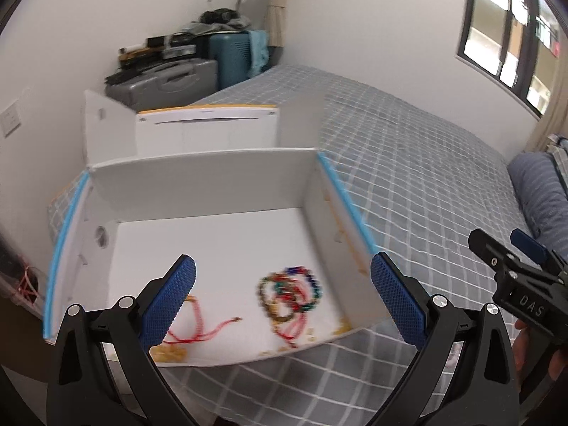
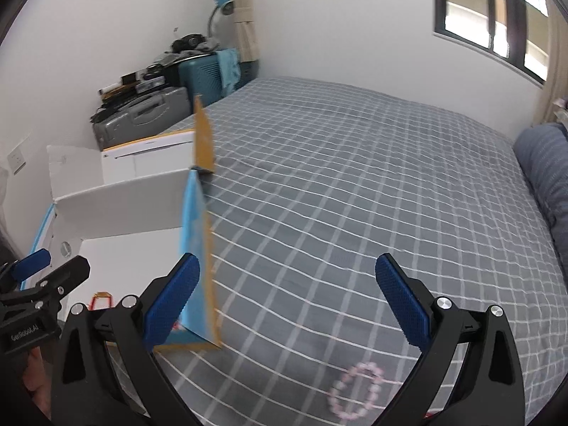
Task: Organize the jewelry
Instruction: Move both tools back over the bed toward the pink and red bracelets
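Observation:
An open white box (image 1: 198, 174) with blue edges lies on the bed. Inside it are a tangle of coloured bead bracelets (image 1: 289, 293), a red cord piece (image 1: 209, 330) and yellow beads (image 1: 168, 353). My left gripper (image 1: 282, 301) is open and empty, hovering over the box's near side. My right gripper (image 2: 287, 305) is open and empty, above the bedspread to the right of the box (image 2: 120, 195). A pink bead bracelet (image 2: 355, 390) lies on the bedspread below and between the right fingers. The right gripper also shows in the left wrist view (image 1: 511, 262).
The bed has a grey checked cover (image 2: 355, 184). A blue striped pillow (image 2: 546, 177) lies at the right. Suitcases and clutter (image 1: 177, 71) stand beyond the bed's far corner by the wall. A window (image 1: 511, 28) is at upper right.

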`<state>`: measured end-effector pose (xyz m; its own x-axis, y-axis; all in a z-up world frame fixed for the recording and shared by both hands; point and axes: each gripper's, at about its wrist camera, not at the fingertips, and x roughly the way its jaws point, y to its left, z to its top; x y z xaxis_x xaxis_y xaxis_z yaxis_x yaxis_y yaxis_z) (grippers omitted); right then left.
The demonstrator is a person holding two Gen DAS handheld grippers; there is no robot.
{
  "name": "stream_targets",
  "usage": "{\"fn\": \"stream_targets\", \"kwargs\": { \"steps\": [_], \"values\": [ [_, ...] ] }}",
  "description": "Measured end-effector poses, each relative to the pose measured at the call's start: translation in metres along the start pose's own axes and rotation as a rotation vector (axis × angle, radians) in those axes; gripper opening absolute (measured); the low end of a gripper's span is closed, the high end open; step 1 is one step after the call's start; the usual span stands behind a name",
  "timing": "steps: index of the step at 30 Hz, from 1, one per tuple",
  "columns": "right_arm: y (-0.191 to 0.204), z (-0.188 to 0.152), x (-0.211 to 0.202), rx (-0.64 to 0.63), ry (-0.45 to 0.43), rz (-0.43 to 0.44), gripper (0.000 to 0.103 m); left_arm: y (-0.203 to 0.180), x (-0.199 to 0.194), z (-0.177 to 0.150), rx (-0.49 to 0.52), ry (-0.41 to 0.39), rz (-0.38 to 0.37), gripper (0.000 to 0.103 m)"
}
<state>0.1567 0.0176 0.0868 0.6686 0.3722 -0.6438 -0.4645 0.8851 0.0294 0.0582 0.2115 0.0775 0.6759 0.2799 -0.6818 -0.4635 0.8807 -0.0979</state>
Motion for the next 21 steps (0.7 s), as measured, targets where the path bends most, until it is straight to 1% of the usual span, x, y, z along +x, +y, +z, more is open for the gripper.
{"fn": "stream_targets", "kwargs": {
  "steps": [7, 13, 15, 17, 19, 21],
  "values": [
    [-0.057, -0.02, -0.02, 0.062, 0.007, -0.086, 0.095, -0.067, 0.007, -0.011, 0.086, 0.013, -0.094, 0.097],
    [-0.105, -0.044, -0.038, 0.125, 0.023, -0.167, 0.095, -0.131, 0.012, -0.032, 0.197, 0.04, -0.172, 0.097],
    [-0.121, -0.056, -0.042, 0.145, 0.03, -0.191, 0.095, -0.144, 0.012, -0.038, 0.218, 0.04, -0.184, 0.097],
    [-0.137, -0.069, -0.047, 0.181, 0.039, -0.215, 0.095, -0.161, 0.012, -0.047, 0.261, 0.024, -0.17, 0.097],
    [-0.151, -0.081, -0.048, 0.213, 0.056, -0.217, 0.095, -0.176, 0.013, -0.057, 0.299, 0.026, -0.19, 0.097],
    [-0.163, -0.097, -0.049, 0.232, 0.07, -0.231, 0.095, -0.185, 0.017, -0.065, 0.315, 0.028, -0.202, 0.097]
  ]
}}
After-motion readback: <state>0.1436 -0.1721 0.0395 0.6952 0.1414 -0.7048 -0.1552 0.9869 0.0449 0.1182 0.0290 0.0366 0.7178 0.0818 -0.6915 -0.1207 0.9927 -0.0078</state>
